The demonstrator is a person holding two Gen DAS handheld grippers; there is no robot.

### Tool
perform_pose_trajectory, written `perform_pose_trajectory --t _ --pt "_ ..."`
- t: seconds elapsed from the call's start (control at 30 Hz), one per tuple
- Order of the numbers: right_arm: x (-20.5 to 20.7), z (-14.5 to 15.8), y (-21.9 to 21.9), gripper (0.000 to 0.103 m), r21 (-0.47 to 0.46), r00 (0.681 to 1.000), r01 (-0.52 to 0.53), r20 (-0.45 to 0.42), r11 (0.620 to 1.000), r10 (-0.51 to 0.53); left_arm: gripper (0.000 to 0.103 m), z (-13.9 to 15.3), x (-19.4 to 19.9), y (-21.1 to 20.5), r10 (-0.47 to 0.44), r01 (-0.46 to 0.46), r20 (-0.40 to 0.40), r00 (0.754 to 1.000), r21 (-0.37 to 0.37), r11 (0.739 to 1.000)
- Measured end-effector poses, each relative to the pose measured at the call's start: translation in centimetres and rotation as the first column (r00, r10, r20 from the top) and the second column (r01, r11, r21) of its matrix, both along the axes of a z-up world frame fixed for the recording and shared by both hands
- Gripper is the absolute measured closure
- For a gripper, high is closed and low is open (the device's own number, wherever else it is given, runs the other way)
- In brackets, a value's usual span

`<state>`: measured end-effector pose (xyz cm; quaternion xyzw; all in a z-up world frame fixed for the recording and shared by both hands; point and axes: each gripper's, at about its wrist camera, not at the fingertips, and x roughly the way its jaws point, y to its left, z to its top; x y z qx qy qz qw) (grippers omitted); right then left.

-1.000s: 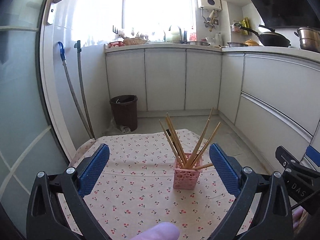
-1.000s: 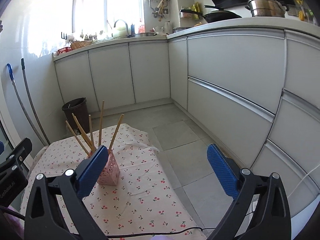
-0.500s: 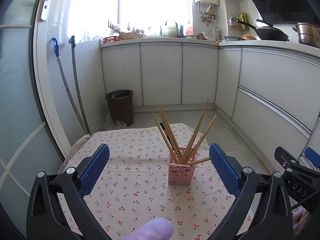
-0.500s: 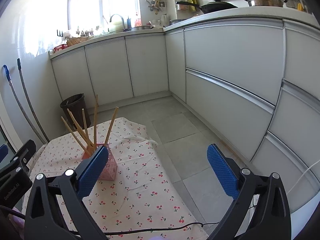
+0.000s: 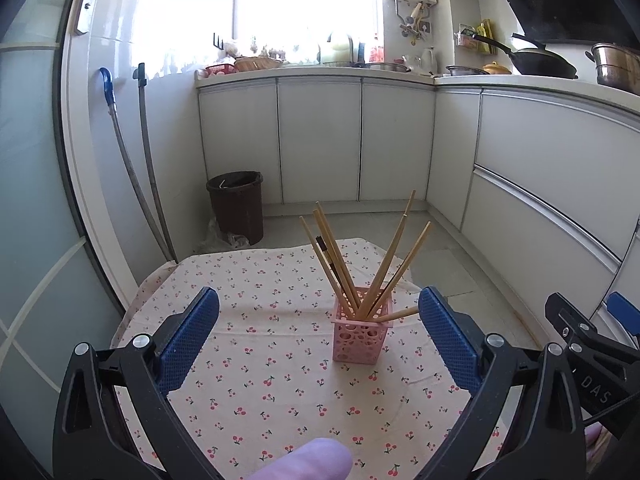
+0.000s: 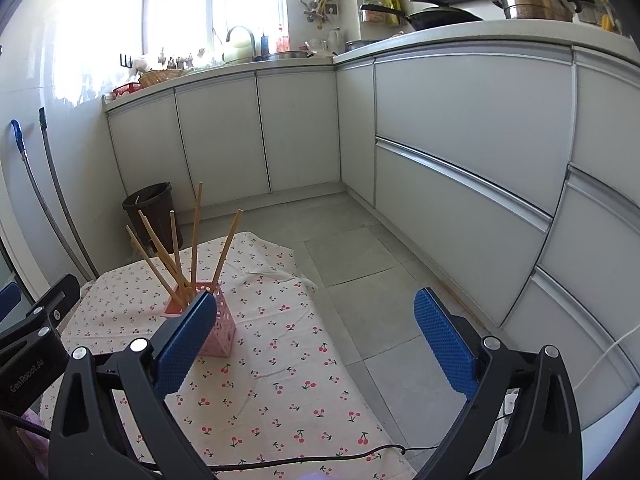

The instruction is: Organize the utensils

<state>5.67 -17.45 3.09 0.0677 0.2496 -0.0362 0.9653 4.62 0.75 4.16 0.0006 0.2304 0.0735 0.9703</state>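
Item 1. Left hand-held gripper (image 5: 318, 334): we record its blue-padded jaws spread wide, nothing between them. It hovers above the cherry-print cloth (image 5: 256, 376). A fingertip (image 5: 308, 462) shows at the lower edge of its view.

Item 2. Right hand-held gripper (image 6: 316, 334): jaws likewise wide apart and empty. Its left pad overlaps the holder in its own view; we cannot tell whether they touch. In the left wrist view this gripper's black body appears at the far right, apart from the holder.

Item 3. Pink perforated holder (image 5: 360, 340): stands upright on the cloth, right of centre between the left gripper's pads in that view. In the right wrist view it sits at the left, part hidden by the pad.

Item 4. Chopsticks (image 5: 384, 264): wooden, standing in the holder and fanned outward, some leaning left, some right. One short stick lies low across the rim, pointing right toward the blue pad. A dark-tipped stick sits among the left-leaning group.

Item 5. Cloth: spread over the tiled floor (image 6: 360, 248), its far edge rumpled.

Item 6. Surroundings: brown bin (image 5: 236, 206) beyond the cloth against white cabinets (image 5: 320, 140); two long handles (image 5: 136, 168) leaning on the wall at left; a black cable (image 6: 280, 462) crossing the cloth's near edge in the right wrist view.
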Motion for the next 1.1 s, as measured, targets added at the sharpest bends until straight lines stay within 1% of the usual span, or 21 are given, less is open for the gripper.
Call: perform_pose_trajectory --t 1.1 --pt "0.44 -0.52 0.03 0.007 0.003 1.0 -0.007 -0.021 1.0 0.007 0.007 -0.4 0.35 -0.14 -0.004 0.004 -0.02 1.0 -0.003 1.0"
